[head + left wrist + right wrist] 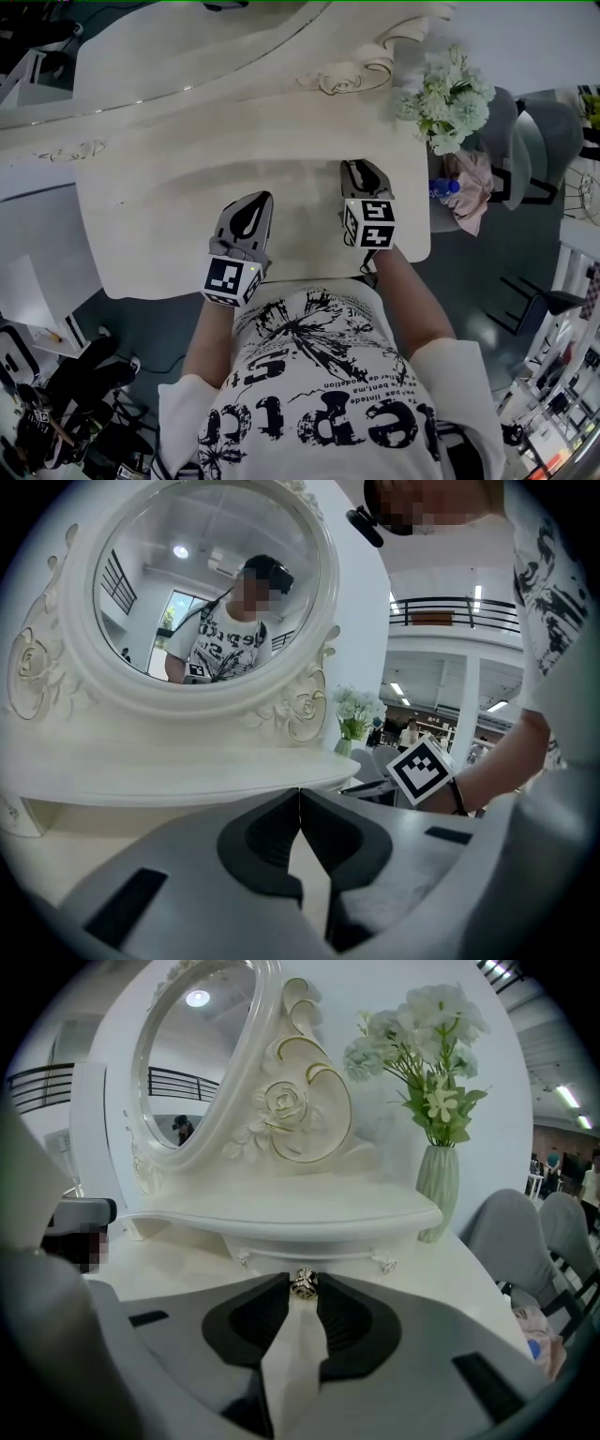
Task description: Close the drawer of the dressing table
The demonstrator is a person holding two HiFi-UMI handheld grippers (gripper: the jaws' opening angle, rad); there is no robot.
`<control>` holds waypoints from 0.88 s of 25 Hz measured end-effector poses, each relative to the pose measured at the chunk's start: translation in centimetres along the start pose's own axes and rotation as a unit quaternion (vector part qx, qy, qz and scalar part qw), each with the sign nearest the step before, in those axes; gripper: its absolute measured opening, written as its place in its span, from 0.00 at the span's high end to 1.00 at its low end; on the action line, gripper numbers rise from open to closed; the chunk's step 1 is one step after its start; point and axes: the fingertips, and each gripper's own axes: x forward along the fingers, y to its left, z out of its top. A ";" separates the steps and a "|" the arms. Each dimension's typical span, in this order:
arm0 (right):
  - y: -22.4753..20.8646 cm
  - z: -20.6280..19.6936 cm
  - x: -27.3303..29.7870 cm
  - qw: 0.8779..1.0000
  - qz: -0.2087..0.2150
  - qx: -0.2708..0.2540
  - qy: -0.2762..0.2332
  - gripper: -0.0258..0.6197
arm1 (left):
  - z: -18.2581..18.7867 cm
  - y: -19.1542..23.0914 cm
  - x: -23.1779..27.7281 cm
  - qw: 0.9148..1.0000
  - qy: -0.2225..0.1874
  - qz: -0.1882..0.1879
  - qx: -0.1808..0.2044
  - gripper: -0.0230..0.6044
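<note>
Right gripper [303, 1290] pinching knob [303, 1282] of drawer [352, 1252], drawer front running left to right, facing near, left gripper [299, 797] jaws pressed together

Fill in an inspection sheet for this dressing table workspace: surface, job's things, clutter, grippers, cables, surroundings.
Surface: cream dressing table top, with an oval mirror at the back.
Job's things: small drawer under the mirror shelf, with a drawer knob on its front; how far out it stands cannot be told.
Clutter: vase of white flowers at the table's right rear corner.
Grippers: right gripper closed on the drawer knob; left gripper shut and empty, above the table's front.
Cables: nothing seen.
Surroundings: grey chair to the right, with a pink cloth and a blue bottle beside the table edge.
</note>
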 end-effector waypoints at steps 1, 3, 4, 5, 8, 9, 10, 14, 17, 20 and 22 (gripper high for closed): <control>-0.1 0.2 0.2 1.000 -0.002 -0.001 0.000 0.80 | -0.1 0.1 0.0 1.000 0.003 0.002 0.002 0.93; -0.2 0.5 0.5 1.000 -0.006 -0.003 -0.001 0.80 | -0.3 0.4 0.0 1.000 0.006 0.005 0.007 0.93; -0.2 0.6 0.6 1.000 -0.008 -0.004 -0.002 0.80 | -0.2 0.6 0.0 1.000 0.007 0.007 0.008 0.93; -0.2 0.6 0.7 1.000 -0.010 -0.004 -0.003 0.80 | -0.2 0.8 0.0 1.000 0.006 0.008 0.010 0.93; -0.2 0.5 0.7 1.000 -0.009 -0.003 -0.004 0.80 | 0.2 1.3 0.0 1.000 0.001 0.014 0.015 0.93; -0.2 0.5 0.7 1.000 -0.008 -0.004 -0.003 0.80 | 0.2 1.5 -0.1 1.000 0.000 0.017 0.015 0.93; -0.2 0.5 0.7 1.000 -0.006 -0.005 -0.003 0.80 | 0.3 1.6 -0.1 1.000 0.000 0.019 0.016 0.93; -0.2 0.5 0.8 1.000 -0.004 -0.005 -0.003 0.80 | 0.2 1.8 -0.2 1.000 -0.001 0.023 0.014 0.93; 0.0 0.5 0.8 1.000 0.003 -0.004 -0.004 0.80 | 0.3 1.5 -0.4 1.000 -0.003 0.024 0.012 0.93; 0.3 0.2 0.7 1.000 0.016 -0.008 0.005 0.78 | 0.3 1.0 -0.6 1.000 -0.002 0.024 0.015 0.93; 0.2 -0.3 0.4 1.000 0.017 -0.003 0.016 0.76 | 0.4 0.8 -0.7 1.000 -0.002 0.025 0.016 0.93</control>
